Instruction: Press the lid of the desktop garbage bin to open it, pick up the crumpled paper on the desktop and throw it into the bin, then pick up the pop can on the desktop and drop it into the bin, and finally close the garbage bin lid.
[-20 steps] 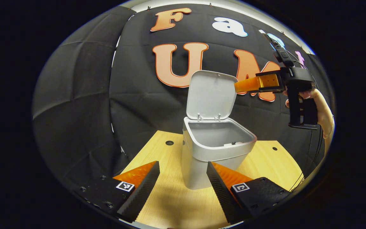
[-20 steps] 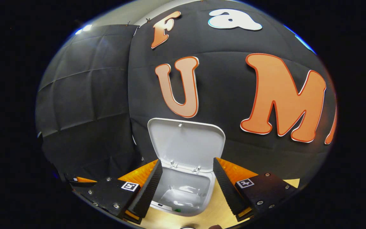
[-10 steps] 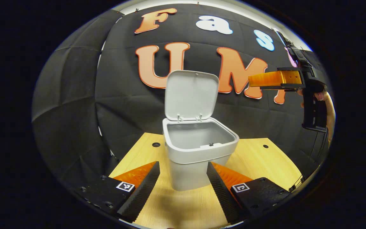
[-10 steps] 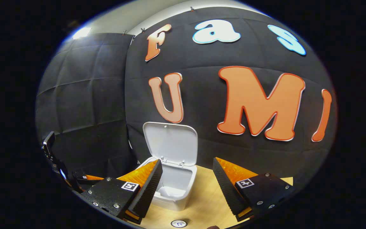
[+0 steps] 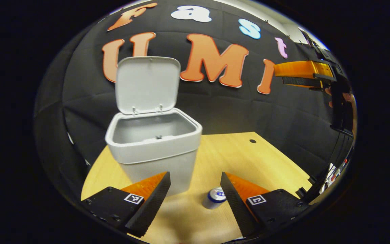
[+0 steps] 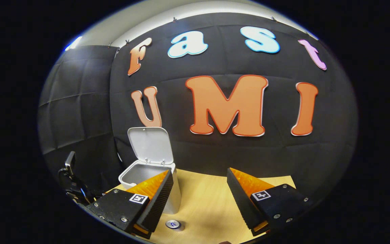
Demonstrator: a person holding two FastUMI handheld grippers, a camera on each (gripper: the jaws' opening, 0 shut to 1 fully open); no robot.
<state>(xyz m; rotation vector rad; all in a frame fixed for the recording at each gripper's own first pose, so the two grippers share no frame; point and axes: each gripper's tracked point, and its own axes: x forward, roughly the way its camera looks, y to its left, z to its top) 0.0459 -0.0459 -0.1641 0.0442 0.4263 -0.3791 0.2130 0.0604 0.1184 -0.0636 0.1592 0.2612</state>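
On the wooden table (image 5: 249,159) stands the white bin (image 5: 154,149), its lid (image 5: 146,83) tipped upright on the back hinges and the mouth open; I cannot make out what lies inside from here. From the left gripper view, my left gripper (image 5: 195,200) hangs low over the table with its fingers spread wide and nothing between them; the bin sits just behind the left finger. The pop can (image 5: 214,198) stands on the table just inside the right finger (image 5: 231,200), near it but I cannot tell if they touch. Its top shows blue and white print, too small for me to read. Each finger base carries a small square black-and-white marker, no words on them. My right gripper (image 6: 200,200) is higher up and off to the right, fingers also wide apart and empty. In the right gripper view the bin (image 6: 147,174) is at the left behind the left finger, and the can (image 6: 173,224) is below it on the table.
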